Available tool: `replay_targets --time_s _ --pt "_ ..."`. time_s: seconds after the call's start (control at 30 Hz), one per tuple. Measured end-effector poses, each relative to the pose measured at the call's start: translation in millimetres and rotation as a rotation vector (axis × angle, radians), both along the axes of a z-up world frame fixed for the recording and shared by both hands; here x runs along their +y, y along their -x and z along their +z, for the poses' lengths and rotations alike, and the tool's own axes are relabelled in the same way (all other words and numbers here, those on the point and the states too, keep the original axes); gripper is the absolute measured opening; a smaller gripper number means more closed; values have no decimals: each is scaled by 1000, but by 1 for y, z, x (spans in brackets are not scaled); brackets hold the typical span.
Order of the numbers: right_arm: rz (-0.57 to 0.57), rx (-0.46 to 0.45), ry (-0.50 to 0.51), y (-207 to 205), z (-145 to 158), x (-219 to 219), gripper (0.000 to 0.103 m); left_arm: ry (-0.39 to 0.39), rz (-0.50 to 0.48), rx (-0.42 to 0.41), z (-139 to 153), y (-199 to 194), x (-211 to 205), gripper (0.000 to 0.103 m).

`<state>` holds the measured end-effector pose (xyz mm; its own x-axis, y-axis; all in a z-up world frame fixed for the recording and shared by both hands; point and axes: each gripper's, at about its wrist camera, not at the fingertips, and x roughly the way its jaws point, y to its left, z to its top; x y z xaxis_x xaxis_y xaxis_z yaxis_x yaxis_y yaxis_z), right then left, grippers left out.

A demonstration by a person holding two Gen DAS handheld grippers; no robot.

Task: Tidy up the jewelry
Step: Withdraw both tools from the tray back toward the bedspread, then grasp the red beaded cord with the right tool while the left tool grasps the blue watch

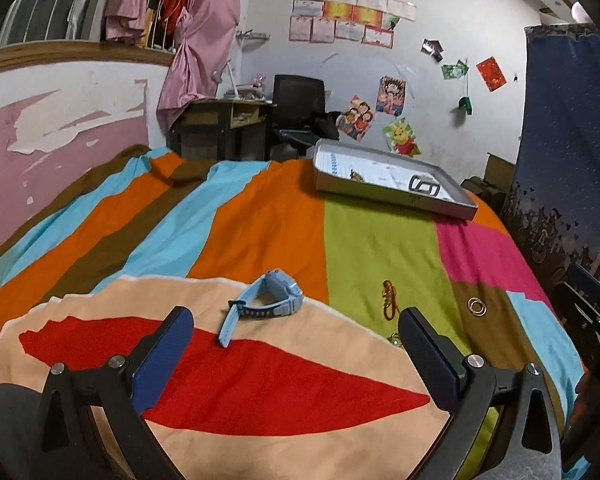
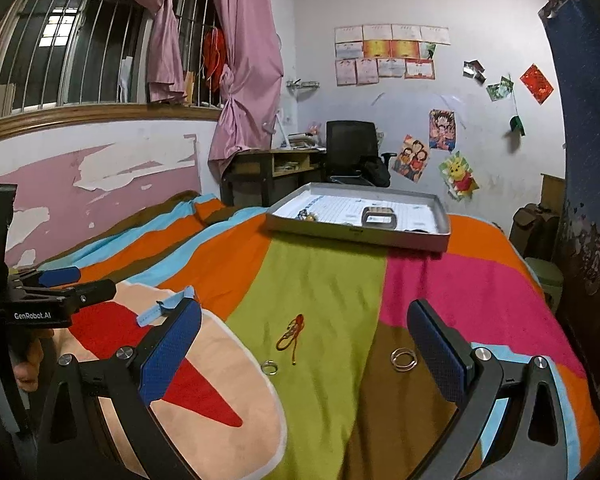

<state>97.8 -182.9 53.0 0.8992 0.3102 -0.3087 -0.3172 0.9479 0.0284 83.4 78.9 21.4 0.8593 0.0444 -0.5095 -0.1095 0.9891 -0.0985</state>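
Left gripper (image 1: 296, 320) has fingers wide apart, holding nothing, low over the bedspread (image 1: 260, 216). Light blue watch (image 1: 270, 300) lies on the peach-and-red patch just ahead of the fingertips, between them but nearer the left finger (image 1: 168, 356), strap end trailing toward it. Gold charm (image 1: 389, 300) sits on the green stripe just ahead of the right finger (image 1: 428, 356), slightly inside it. Paired rings (image 1: 476, 306) lie on the brown patch just outside that finger. Right gripper (image 2: 304, 324) is also spread wide and empty. Red-gold charm (image 2: 290, 338) lies between its fingers, a bit ahead of the tips. Single ring (image 2: 269, 367) lies near the charm, toward the left finger (image 2: 172, 356). Paired rings (image 2: 403, 359) sit just inside the right finger (image 2: 436, 356). Watch strap (image 2: 160, 308) pokes out behind the left fingertip, the rest hidden. The left gripper (image 2: 60, 280) shows at the far left edge of the right wrist view, held by a hand (image 2: 28, 360). Well ahead of both grippers, a grey tray (image 1: 396, 196) rests on the orange stripe, holding a dark band-shaped item (image 1: 424, 186) and a small gold piece (image 1: 356, 176), too small to identify.
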Motion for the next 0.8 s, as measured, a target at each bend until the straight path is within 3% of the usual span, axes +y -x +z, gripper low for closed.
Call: replay_targets --time_s 0.47,0.7,0.8 --pt "-14 24 -20 -30 -5 22 101 18 63 5 -3 -25 18 103" --pt "-11 23 -16 -57 -3 32 101 65 120 -33 4 -44 35 103" --pt "0 37 -19 -76 -5 37 101 88 108 -9 2 -59 40 103"
